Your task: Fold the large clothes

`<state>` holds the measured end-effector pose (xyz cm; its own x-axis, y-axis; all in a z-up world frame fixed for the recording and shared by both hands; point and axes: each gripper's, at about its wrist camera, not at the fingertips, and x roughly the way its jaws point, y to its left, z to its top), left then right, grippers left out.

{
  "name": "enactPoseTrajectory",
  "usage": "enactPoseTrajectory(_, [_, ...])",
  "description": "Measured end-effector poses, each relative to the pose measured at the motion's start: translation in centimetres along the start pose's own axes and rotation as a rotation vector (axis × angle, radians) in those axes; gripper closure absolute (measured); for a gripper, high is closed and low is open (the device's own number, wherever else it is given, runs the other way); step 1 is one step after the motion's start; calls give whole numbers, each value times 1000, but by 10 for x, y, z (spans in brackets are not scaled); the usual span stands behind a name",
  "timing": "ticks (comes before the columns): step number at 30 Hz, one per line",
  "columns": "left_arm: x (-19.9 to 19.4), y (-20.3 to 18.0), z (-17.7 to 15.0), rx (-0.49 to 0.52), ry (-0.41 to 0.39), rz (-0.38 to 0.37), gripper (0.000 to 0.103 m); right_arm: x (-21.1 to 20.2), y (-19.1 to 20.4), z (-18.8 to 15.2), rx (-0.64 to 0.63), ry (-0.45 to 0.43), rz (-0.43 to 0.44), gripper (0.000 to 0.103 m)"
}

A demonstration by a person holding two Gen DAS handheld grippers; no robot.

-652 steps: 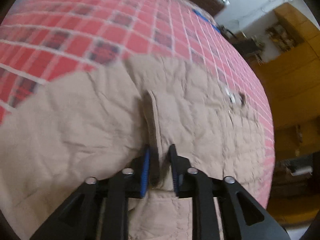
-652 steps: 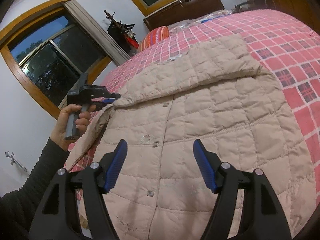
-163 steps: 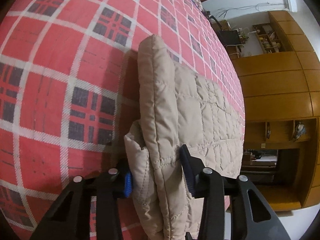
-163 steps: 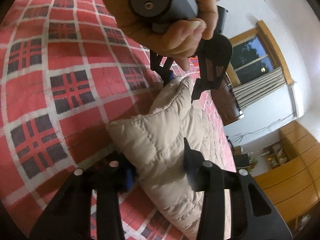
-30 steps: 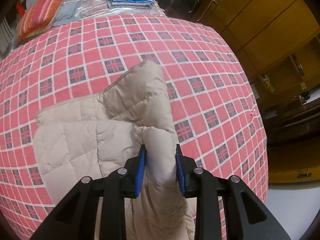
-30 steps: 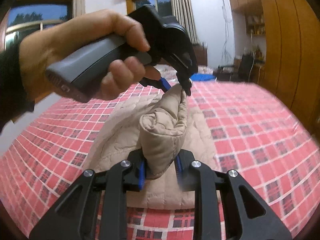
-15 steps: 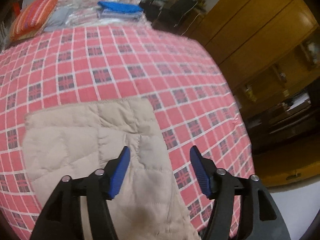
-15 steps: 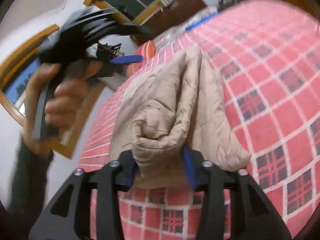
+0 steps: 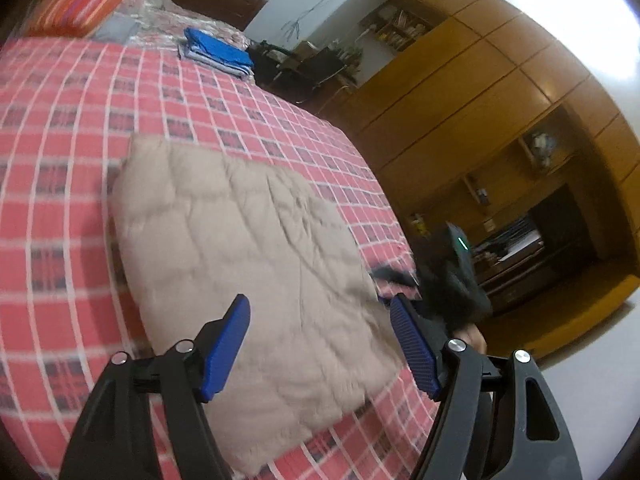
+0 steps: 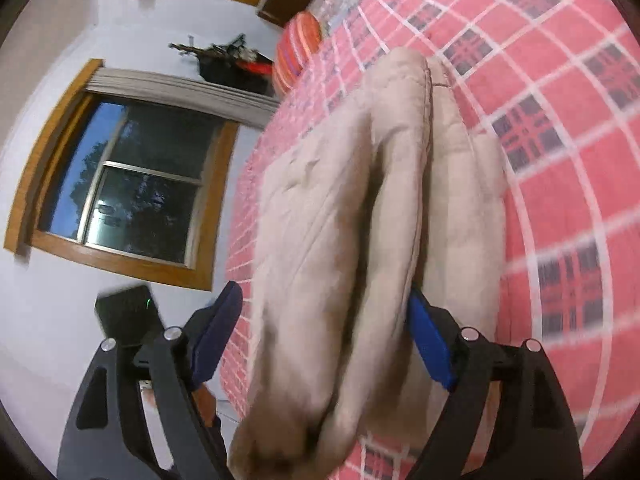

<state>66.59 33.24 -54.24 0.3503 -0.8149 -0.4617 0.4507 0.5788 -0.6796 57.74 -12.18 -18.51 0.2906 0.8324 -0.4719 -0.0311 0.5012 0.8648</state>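
Left gripper (image 9: 320, 326) spread wide above the folded beige jacket (image 9: 248, 264) — flat on the red checked bedspread (image 9: 60, 120), right gripper (image 9: 452, 276) at its edge.

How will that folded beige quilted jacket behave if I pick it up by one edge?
The beige quilted jacket would probably sag and unfold: its layers lie loose and puffy, not pinned together. It looks light for its bulk, since the padded quilting barely dents the red plaid bedspread. The puffy, smooth-looking fabric may slip, so the open left claw would likely need a deep bite.
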Motion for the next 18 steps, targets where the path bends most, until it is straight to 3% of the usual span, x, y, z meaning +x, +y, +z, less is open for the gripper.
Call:
enactPoseTrajectory(2, [3,2,-8,-3,18,-13,30,9,-1,9,1,14,-32,47])
enactPoseTrajectory(3, [6,2,-12,0,32,-19,30,9,1,10,-9,11,-42,65])
enactPoseTrajectory(4, [7,1,-15,5,41,-23,30,6,3,10,-24,5,-43,73])
enactPoseTrajectory(6, [10,-2,-18,20,51,-40,30,-5,6,5,-55,-16,-32,80])
enactPoseTrajectory(12, [24,-14,-23,58,85,-84,30,-30,-32,1,11,-67,34,84])
enactPoseTrajectory(18, [40,-9,-25,45,122,-65,30,-23,-58,-3,53,-70,77,81])
